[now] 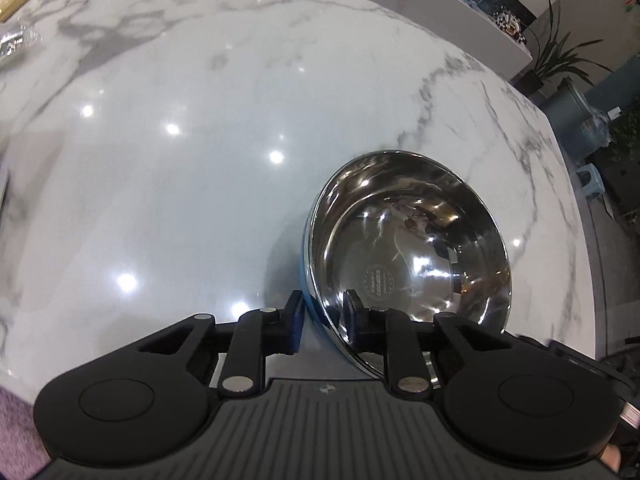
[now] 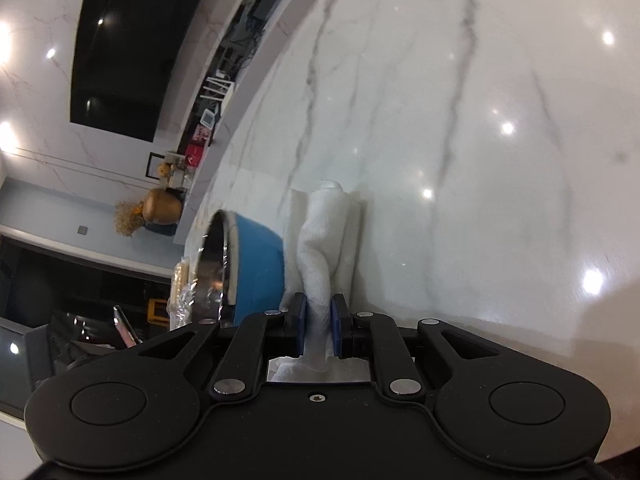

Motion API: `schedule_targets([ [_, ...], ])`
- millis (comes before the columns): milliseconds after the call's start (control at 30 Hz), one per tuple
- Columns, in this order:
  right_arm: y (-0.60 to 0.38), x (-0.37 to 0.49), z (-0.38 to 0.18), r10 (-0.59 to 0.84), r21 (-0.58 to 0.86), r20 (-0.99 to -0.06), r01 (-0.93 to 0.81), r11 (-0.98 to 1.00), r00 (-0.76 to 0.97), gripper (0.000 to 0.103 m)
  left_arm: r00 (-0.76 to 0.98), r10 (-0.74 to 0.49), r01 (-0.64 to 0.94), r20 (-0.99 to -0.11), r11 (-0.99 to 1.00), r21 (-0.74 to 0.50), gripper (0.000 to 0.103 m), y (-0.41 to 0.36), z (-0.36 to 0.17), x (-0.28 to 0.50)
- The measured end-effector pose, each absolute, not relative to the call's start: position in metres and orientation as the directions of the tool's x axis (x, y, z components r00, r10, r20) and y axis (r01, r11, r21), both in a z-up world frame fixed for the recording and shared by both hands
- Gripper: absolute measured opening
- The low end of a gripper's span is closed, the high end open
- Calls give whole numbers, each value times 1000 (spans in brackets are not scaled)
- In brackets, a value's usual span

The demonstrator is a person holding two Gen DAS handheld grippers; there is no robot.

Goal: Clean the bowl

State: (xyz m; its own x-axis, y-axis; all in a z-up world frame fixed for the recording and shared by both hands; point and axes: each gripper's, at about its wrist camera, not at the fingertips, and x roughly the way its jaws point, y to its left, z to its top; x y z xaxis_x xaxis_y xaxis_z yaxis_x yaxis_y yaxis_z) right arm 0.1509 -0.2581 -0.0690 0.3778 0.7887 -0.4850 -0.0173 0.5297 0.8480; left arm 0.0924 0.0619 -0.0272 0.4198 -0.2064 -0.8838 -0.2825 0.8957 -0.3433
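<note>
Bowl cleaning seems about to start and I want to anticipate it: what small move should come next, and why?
Probably bring the right gripper with its white cloth round into the bowl opening. The left gripper grips the bowl's rim, tilting its shiny inside open, while the cloth now sits beside the blue outer wall, not inside.

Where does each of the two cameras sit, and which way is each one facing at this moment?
Left wrist: sits on the left gripper, looking along its fingers across the marble table; the fingers are shut on the rim of the tilted steel bowl.
Right wrist: sits on the right gripper, rolled sideways, looking along the table; its fingers are shut on a white cloth, with the bowl's blue outside beside it.
Shared: both views show the same bowl and marble table; no hand is clearly visible in either.
</note>
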Motion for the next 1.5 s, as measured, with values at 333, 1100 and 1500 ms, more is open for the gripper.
schedule_targets([
  [333,-273,159,-48,825,880,-413,-64,471,385,12,459,-207,-247,-864,904,-348,19,61,-29,96],
  [1100,-251,145,-84,808,862,-476,0,508,347,12,535,-190,-188,-824,923,-335,21,57,-28,87],
  [1500,-271,152,-46,795,836,-448,-122,535,409,12,521,-229,-71,-822,948,-310,19,49,-26,93],
])
